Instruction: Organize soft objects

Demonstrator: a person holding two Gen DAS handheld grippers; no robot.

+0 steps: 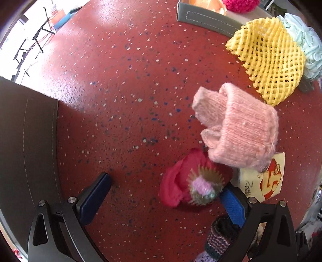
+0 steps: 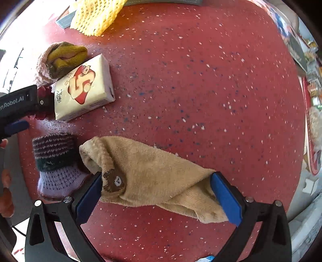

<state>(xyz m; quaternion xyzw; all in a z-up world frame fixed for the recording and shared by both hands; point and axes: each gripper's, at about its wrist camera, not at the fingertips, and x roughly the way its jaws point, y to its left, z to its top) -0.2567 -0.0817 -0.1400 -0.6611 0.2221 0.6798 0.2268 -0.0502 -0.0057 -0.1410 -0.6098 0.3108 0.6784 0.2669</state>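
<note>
We work over a red speckled tabletop (image 2: 201,80). Our right gripper (image 2: 161,197) has its jaws spread wide, the blue pads (image 2: 226,198) bracketing a tan terry sock (image 2: 157,177) that lies flat on the surface; the left pad touches the sock near its brown bear patch (image 2: 113,181), the right pad meets the far edge, but nothing is pinched. Just left of the sock sits a striped knit sock (image 2: 55,161), purple, dark green and lilac, touching the tan one. Farther back, a tissue pack (image 2: 84,88) with a red mark lies beside an olive and brown knit bundle (image 2: 60,59)

Our left gripper (image 1: 163,198) is likewise released, jaws far apart. Near its right pad (image 1: 233,207) lies a crimson cloth (image 1: 177,185) with a spiky gold-and-lilac piece on it; contact with the pad we cannot tell. A pink knit sock (image 1: 239,129) shows above the crimson cloth, overlapping the tissue pack (image 1: 263,181). Beyond, a yellow foam net sleeve (image 1: 271,60) rests against a pale blue mesh puff (image 1: 308,46) and the grey bin (image 1: 207,18), which holds a magenta pompom (image 1: 239,5) and something orange
</note>
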